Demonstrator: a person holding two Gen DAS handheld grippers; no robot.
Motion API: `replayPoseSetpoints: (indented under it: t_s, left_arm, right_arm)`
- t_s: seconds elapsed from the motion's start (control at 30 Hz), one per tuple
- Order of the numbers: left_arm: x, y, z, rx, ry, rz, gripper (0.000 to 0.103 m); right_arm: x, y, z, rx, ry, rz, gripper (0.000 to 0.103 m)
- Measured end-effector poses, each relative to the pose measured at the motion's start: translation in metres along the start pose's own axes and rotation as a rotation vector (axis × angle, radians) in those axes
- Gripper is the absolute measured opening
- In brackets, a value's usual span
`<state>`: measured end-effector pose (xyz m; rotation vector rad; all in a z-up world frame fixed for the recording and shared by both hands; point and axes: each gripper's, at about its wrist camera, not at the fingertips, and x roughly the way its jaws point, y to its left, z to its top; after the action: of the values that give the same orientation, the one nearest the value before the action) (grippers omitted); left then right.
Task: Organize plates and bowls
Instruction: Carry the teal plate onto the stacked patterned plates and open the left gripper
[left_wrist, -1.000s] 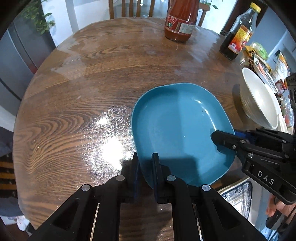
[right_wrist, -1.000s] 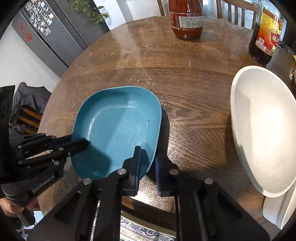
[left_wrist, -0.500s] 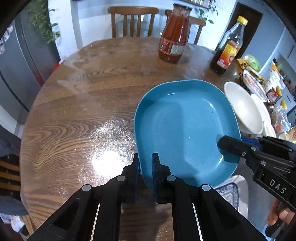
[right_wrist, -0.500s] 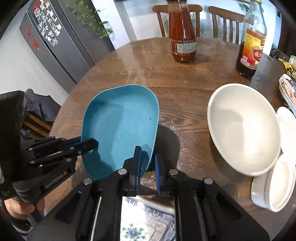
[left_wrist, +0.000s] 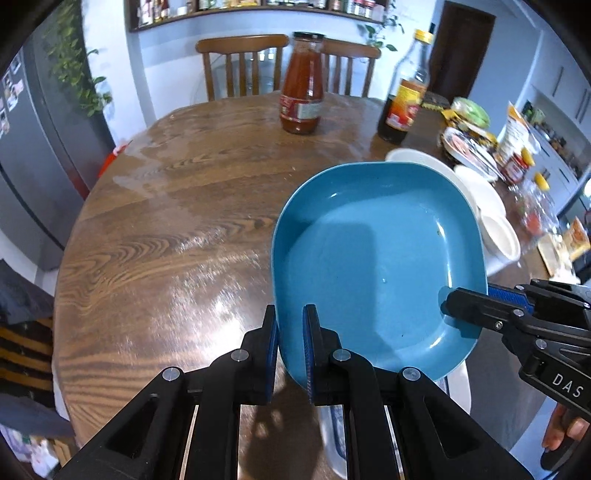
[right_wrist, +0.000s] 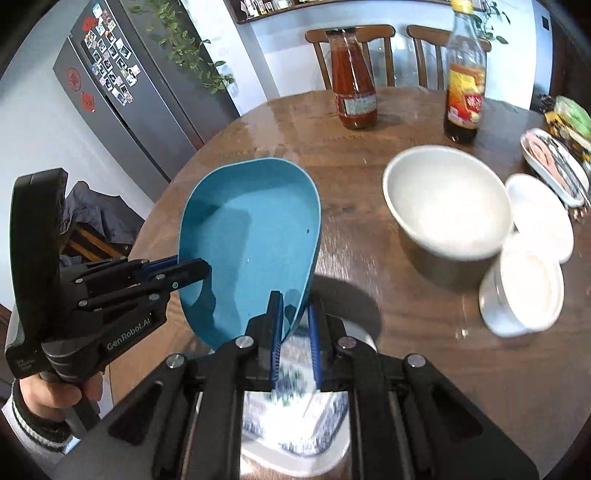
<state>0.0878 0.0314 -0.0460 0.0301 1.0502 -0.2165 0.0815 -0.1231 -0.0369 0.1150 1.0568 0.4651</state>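
With my left gripper (left_wrist: 290, 341) and right gripper (right_wrist: 293, 321) each clamped on the near rim of the teal squarish plastic plate (left_wrist: 373, 266) above the wooden bench (left_wrist: 166, 236), uneven pulling could twist it free onto the patterned dish (right_wrist: 295, 424) below.

The teal, rounded-square shallow plate (left_wrist: 373, 258) hangs tilted above the round wooden table, clamped at two edges. A large white bowl (right_wrist: 447, 203) sits upright on the table, two smaller white bowls (right_wrist: 541, 218) crowded beside it. Under the teal plate lies a blue-and-white patterned dish (right_wrist: 295, 421), blurred.
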Motion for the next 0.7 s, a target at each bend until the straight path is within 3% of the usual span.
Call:
replayPoseSetpoints:
  t_s: [0.33, 0.7]
  left_arm:
    - [-0.001, -0.026, -0.031, 0.079, 0.060, -0.002, 0.010]
    - [0.003, -0.036, -0.054, 0.089, 0.104, 0.013, 0.010]
  right_arm:
    - [-0.011, -0.010, -0.048, 0.068, 0.047, 0.012, 0.016]
    - [-0.004, -0.010, -0.080, 0.074, 0.103, 0.011, 0.017]
